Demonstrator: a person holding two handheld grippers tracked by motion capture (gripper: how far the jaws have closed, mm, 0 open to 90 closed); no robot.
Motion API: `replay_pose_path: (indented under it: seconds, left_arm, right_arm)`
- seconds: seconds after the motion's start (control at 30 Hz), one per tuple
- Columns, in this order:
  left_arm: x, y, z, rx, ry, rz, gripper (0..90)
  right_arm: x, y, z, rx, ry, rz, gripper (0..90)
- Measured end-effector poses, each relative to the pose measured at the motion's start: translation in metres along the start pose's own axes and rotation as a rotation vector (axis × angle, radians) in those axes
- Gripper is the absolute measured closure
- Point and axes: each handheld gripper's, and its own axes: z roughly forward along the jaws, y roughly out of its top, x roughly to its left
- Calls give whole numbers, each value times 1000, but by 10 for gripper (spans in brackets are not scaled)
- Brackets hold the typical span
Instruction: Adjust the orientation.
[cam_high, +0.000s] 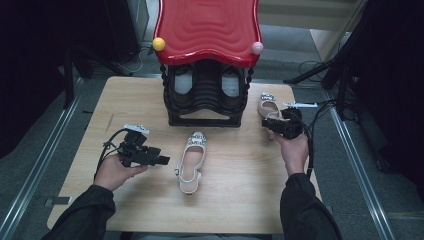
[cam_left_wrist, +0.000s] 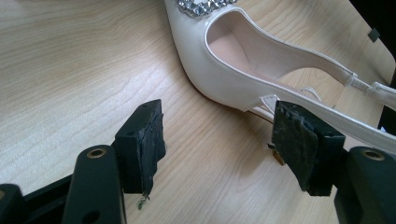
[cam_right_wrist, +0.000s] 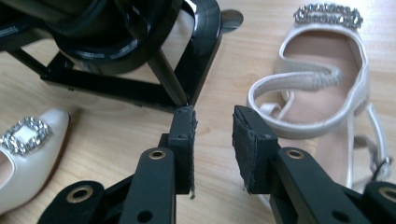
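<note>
A cream slingback shoe (cam_high: 192, 162) with a jewelled buckle lies mid-table, toe toward the rack. My left gripper (cam_high: 162, 160) points at it from the left. In the left gripper view the left gripper (cam_left_wrist: 217, 140) stands open, its right pad close beside the heel strap of the shoe (cam_left_wrist: 219, 70), nothing pressed between the pads. The matching shoe (cam_high: 268, 106) lies at the right beside the rack. My right gripper (cam_high: 272, 124) hovers just in front of it. In the right gripper view the right gripper (cam_right_wrist: 214, 135) has a gap between its pads with only bare table in it; the shoe (cam_right_wrist: 322, 88) lies beyond, to the right.
A black shoe rack (cam_high: 206, 95) with a glossy red top (cam_high: 207, 30) stands at the back centre of the wooden table (cam_high: 240, 200); dark shoes sit inside it. Its base (cam_right_wrist: 140, 70) is close ahead of my right gripper. Metal rails run along both sides of the table.
</note>
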Motion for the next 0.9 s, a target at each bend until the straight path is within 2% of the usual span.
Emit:
replay_pose_path:
  seconds: [0.1,0.27,0.37,0.5,0.63,0.83,0.9]
  left_arm:
    - [0,-3,-1,0,5,-2,344]
    - [1,-7,-3,1,10,-9,343]
    - [1,-9,-4,-3,15,-15,343]
    - [1,-12,-6,-7,16,-20,343]
    - [1,-14,-7,-8,22,-25,344]
    - [2,-17,-9,-8,27,-30,343]
    - [2,-18,-10,-10,28,-35,343]
  right_arm:
    - [-1,6,2,-7,-1,-2,694]
    - [-8,15,6,-19,-5,20,694]
    - [-14,20,10,-15,-32,25,695]
    - [-20,23,13,-9,-36,37,697]
    - [-23,29,11,-26,-33,50,697]
    - [-28,36,10,-56,-56,53,697]
    - [-31,36,13,-50,-67,60,697]
